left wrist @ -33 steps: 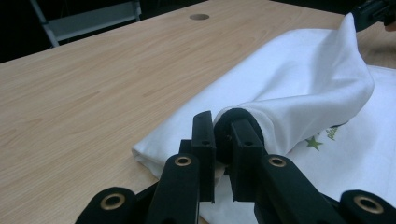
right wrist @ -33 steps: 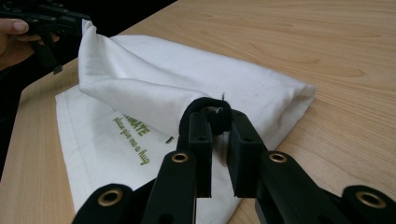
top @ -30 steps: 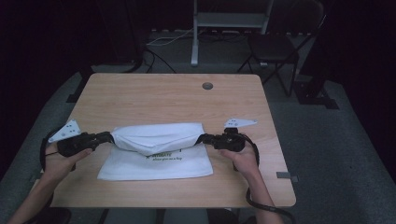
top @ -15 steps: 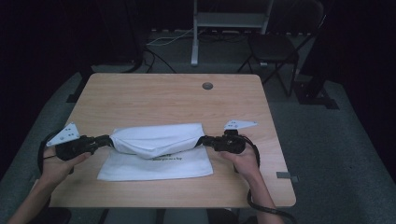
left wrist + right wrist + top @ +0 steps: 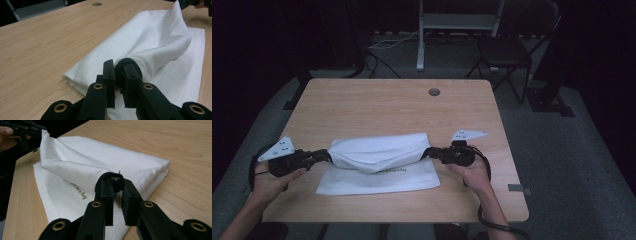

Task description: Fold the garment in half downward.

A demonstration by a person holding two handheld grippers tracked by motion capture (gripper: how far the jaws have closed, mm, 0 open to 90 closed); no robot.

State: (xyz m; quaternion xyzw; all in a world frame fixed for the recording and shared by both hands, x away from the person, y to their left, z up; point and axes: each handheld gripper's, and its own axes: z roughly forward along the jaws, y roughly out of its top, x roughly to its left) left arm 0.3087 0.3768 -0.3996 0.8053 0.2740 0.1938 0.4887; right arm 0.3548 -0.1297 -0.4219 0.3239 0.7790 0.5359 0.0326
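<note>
White cloth bag (image 5: 379,161), green print on its lower layer, lying flat near the table's front edge, upper layer lifted and folded back into a long roll, each end pinched, black strap loops at both ends

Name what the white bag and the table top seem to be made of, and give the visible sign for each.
White bag: probably woven cotton or canvas, matte. It drapes in soft folds, shows a stitched hem, and carries green print.
Table top: wood-look surface, likely laminate or veneer, smooth with a slight sheen. Pale grain lines run across it, and a round cable hole sits near the far edge.
</note>
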